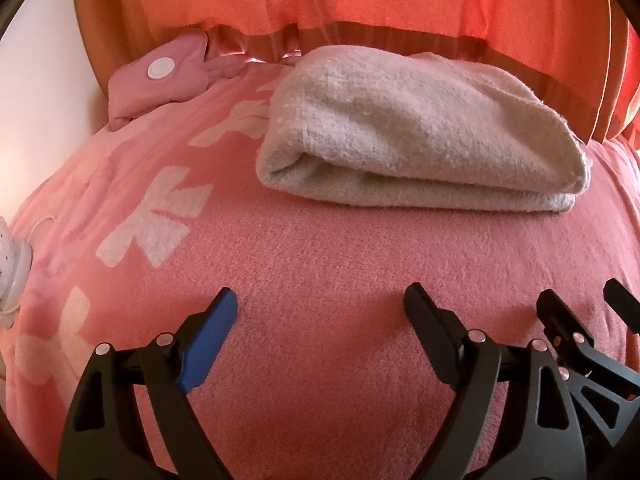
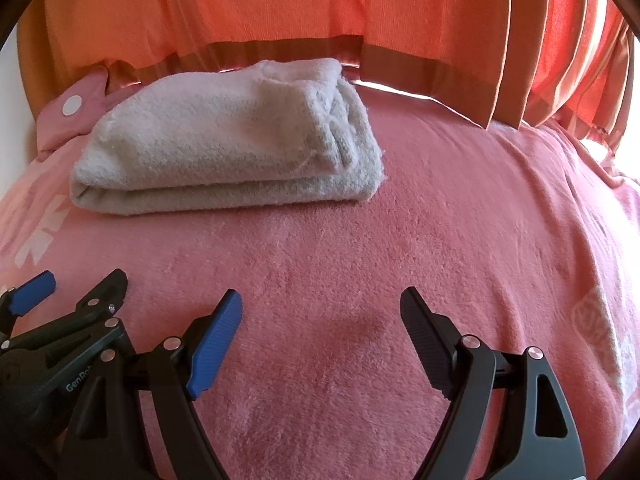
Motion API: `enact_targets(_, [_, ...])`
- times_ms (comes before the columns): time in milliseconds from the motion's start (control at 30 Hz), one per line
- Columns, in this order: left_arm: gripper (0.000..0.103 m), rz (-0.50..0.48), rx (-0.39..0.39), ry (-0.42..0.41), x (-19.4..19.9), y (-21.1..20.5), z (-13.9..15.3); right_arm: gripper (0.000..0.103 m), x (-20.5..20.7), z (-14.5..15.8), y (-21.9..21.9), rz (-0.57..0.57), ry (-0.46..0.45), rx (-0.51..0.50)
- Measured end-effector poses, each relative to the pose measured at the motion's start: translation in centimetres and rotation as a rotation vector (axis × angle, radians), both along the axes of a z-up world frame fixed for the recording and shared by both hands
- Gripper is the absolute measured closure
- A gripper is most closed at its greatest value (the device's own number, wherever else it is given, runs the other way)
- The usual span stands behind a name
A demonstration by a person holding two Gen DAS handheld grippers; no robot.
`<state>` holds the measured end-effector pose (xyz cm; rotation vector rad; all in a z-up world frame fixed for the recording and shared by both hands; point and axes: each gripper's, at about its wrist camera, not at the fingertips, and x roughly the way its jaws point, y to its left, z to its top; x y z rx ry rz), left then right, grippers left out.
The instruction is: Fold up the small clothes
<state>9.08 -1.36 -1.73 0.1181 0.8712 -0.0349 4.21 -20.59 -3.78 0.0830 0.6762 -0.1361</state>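
A white fleecy garment (image 1: 416,136) lies folded into a thick bundle on the pink blanket (image 1: 320,264); it also shows in the right wrist view (image 2: 224,140), left of centre. My left gripper (image 1: 320,312) is open and empty, hovering over bare blanket well short of the bundle. My right gripper (image 2: 320,312) is open and empty too, level with the left one. The right gripper also shows at the right edge of the left wrist view (image 1: 584,312), and the left gripper at the left edge of the right wrist view (image 2: 80,284).
An orange curtain (image 1: 400,0) hangs behind the bed. A pink pouch with a white round patch (image 1: 160,80) lies at the back left. A white dotted object with a cord (image 1: 12,264) sits at the left edge. The blanket has white flower prints (image 1: 160,216).
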Motion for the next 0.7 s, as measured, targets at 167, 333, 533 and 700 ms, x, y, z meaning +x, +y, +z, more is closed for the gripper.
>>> enact_targets(167, [0.02, -0.007, -0.003, 0.006, 0.23, 0.14, -0.09, 0.024, -0.04, -0.09, 0.04, -0.002, 0.002, 0.001])
enact_targets(333, [0.02, -0.007, -0.01, 0.011, 0.19, 0.0, -0.2, 0.024, -0.14, -0.15, -0.09, -0.001, 0.003, 0.006])
enact_targets(533, [0.02, -0.008, -0.006, 0.011, 0.36, -0.01, -0.23, 0.024, -0.11, -0.23, -0.25, -0.004, 0.008, 0.01])
enact_targets(700, [0.02, -0.001, 0.014, 0.007, 0.14, -0.42, -0.3, 0.024, -0.12, -0.57, -0.34, -0.013, 0.021, 0.027])
